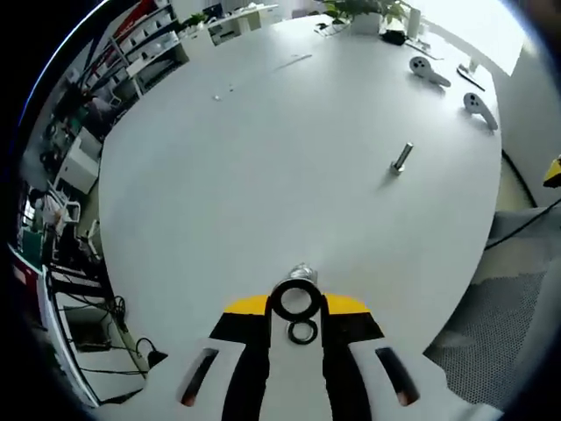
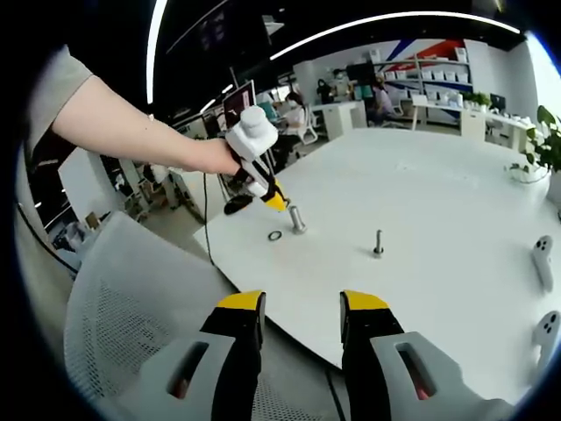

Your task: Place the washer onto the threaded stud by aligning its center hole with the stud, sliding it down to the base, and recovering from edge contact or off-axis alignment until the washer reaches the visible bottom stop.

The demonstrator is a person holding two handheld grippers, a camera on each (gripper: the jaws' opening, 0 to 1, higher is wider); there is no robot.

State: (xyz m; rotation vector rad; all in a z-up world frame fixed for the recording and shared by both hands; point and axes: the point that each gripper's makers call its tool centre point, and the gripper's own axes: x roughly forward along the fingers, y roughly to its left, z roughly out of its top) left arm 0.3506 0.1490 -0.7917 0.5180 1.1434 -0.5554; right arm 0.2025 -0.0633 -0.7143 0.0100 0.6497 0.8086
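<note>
Left gripper view: the left claw (image 1: 295, 326) rises from the bottom edge, its two yellow-tipped jaws pressed in on a dark washer (image 1: 294, 300) that stands on edge between the tips, its center hole facing the camera. A second, smaller dark ring (image 1: 302, 332) lies just below it in the gap between the jaws; whether it rests on the table or is part of the claw cannot be told. Directly behind the held washer, the shiny top of a metal stud (image 1: 302, 271) shows, just beyond the jaw tips. The washer is not seated on the stud. Farther out on the white round table (image 1: 263, 175) a second threaded stud (image 1: 401, 158) stands upright, well apart from the claw. Two white handheld controllers (image 1: 429, 70) lie near the far rim, and a potted plant (image 1: 364, 13) stands at the far edge.

Right gripper view: the right claw (image 2: 301, 317) is at the bottom, jaws spread with a clear gap and nothing between them, held off the table edge above a mesh chair back (image 2: 123, 298). The person's hand (image 2: 215, 156) carries the left gripper, whose yellow tip sits just beside the near stud (image 2: 297, 219). A dark ring (image 2: 275, 236) lies flat on the table near that stud's base. The second stud (image 2: 378, 243) stands to the right, apart from the first.
</note>
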